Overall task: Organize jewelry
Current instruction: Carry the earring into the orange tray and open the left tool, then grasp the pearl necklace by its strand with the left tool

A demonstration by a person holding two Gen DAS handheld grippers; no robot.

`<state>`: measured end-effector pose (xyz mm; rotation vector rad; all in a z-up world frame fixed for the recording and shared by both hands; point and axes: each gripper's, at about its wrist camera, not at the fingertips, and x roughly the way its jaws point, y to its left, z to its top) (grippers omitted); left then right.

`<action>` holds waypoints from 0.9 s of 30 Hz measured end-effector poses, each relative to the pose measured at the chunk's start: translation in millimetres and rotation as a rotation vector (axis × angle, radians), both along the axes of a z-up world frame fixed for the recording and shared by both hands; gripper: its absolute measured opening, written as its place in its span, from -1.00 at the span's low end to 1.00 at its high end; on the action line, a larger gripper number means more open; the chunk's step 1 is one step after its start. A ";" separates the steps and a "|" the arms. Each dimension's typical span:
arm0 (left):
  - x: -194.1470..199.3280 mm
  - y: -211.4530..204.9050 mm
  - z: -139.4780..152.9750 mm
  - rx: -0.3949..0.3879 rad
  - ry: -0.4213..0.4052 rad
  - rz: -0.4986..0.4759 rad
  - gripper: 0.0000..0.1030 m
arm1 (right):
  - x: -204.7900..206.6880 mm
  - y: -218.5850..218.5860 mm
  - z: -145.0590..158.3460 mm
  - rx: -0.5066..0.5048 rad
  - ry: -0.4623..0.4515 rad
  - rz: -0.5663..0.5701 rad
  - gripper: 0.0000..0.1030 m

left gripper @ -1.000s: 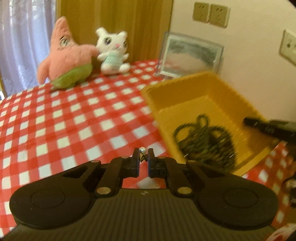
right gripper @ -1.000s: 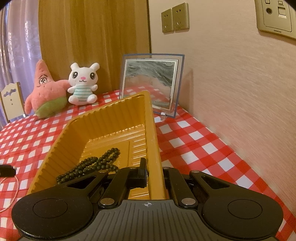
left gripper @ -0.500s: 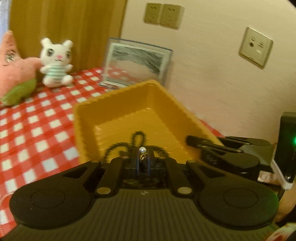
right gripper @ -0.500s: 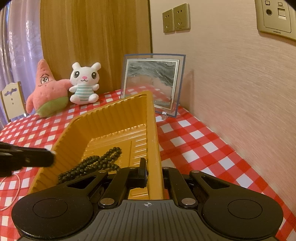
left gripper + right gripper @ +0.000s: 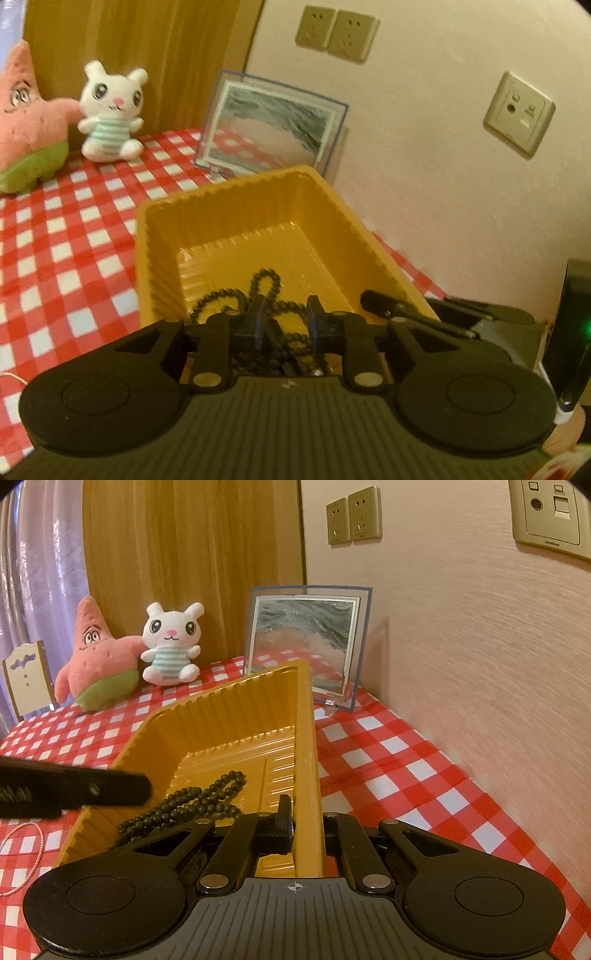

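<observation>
Left gripper point(image 5: 284, 317): jaws opening above the yellow tray point(image 5: 236, 206); nothing seen between them.
Right gripper point(image 5: 306, 823): clamped on the tray's side wall.
Black bead necklace point(image 5: 192, 801): piled on the tray floor.

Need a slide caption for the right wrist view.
Right hand-held gripper clamps the yellow tray's side wall; black beads lie inside.

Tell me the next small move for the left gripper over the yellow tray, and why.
Probably draw the left gripper back out of the yellow tray toward the pink string loop on the tablecloth. Its jaws are opening over the black bead necklace with nothing visible between them, while the right gripper clamps the tray wall.
</observation>
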<state>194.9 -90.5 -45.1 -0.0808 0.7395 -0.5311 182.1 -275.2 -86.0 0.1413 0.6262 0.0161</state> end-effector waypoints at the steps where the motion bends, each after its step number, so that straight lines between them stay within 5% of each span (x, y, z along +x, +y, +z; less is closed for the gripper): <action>1: 0.4 4.1 2.6 -0.002 -0.004 0.013 -0.61 | -0.7 0.8 -0.2 0.001 0.001 0.000 -0.91; 18: -22.1 145.3 0.8 0.129 0.018 0.393 -0.61 | -1.4 0.1 2.1 0.000 0.004 0.008 -0.90; 27: -55.3 190.0 -15.3 0.223 0.065 0.492 -0.61 | -1.4 0.6 3.1 0.000 0.005 0.007 -0.90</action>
